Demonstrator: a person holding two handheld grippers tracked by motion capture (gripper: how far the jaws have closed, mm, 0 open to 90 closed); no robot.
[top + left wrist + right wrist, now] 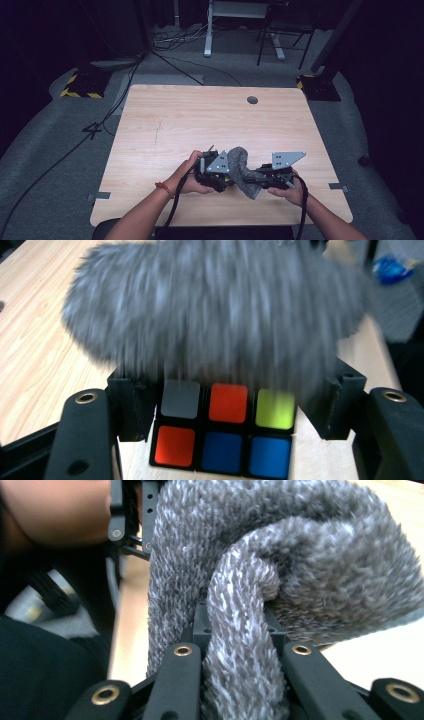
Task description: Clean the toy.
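Observation:
A grey fuzzy cloth hangs between my two grippers over the table's front middle. My left gripper points right and is shut on a colour cube, whose red, blue, grey and yellow-green tiles show between the black jaws. In the left gripper view the cloth is blurred and drapes over the cube's far side. My right gripper points left; its jaws are shut on a fold of the cloth, which bulges past them. The left gripper's black frame and a hand lie behind the cloth.
The light wooden table has a round cable hole near its back edge. Black cables trail from both grippers off the front edge. Beyond the table are stand bases with yellow-black tape, floor cables and white desk legs.

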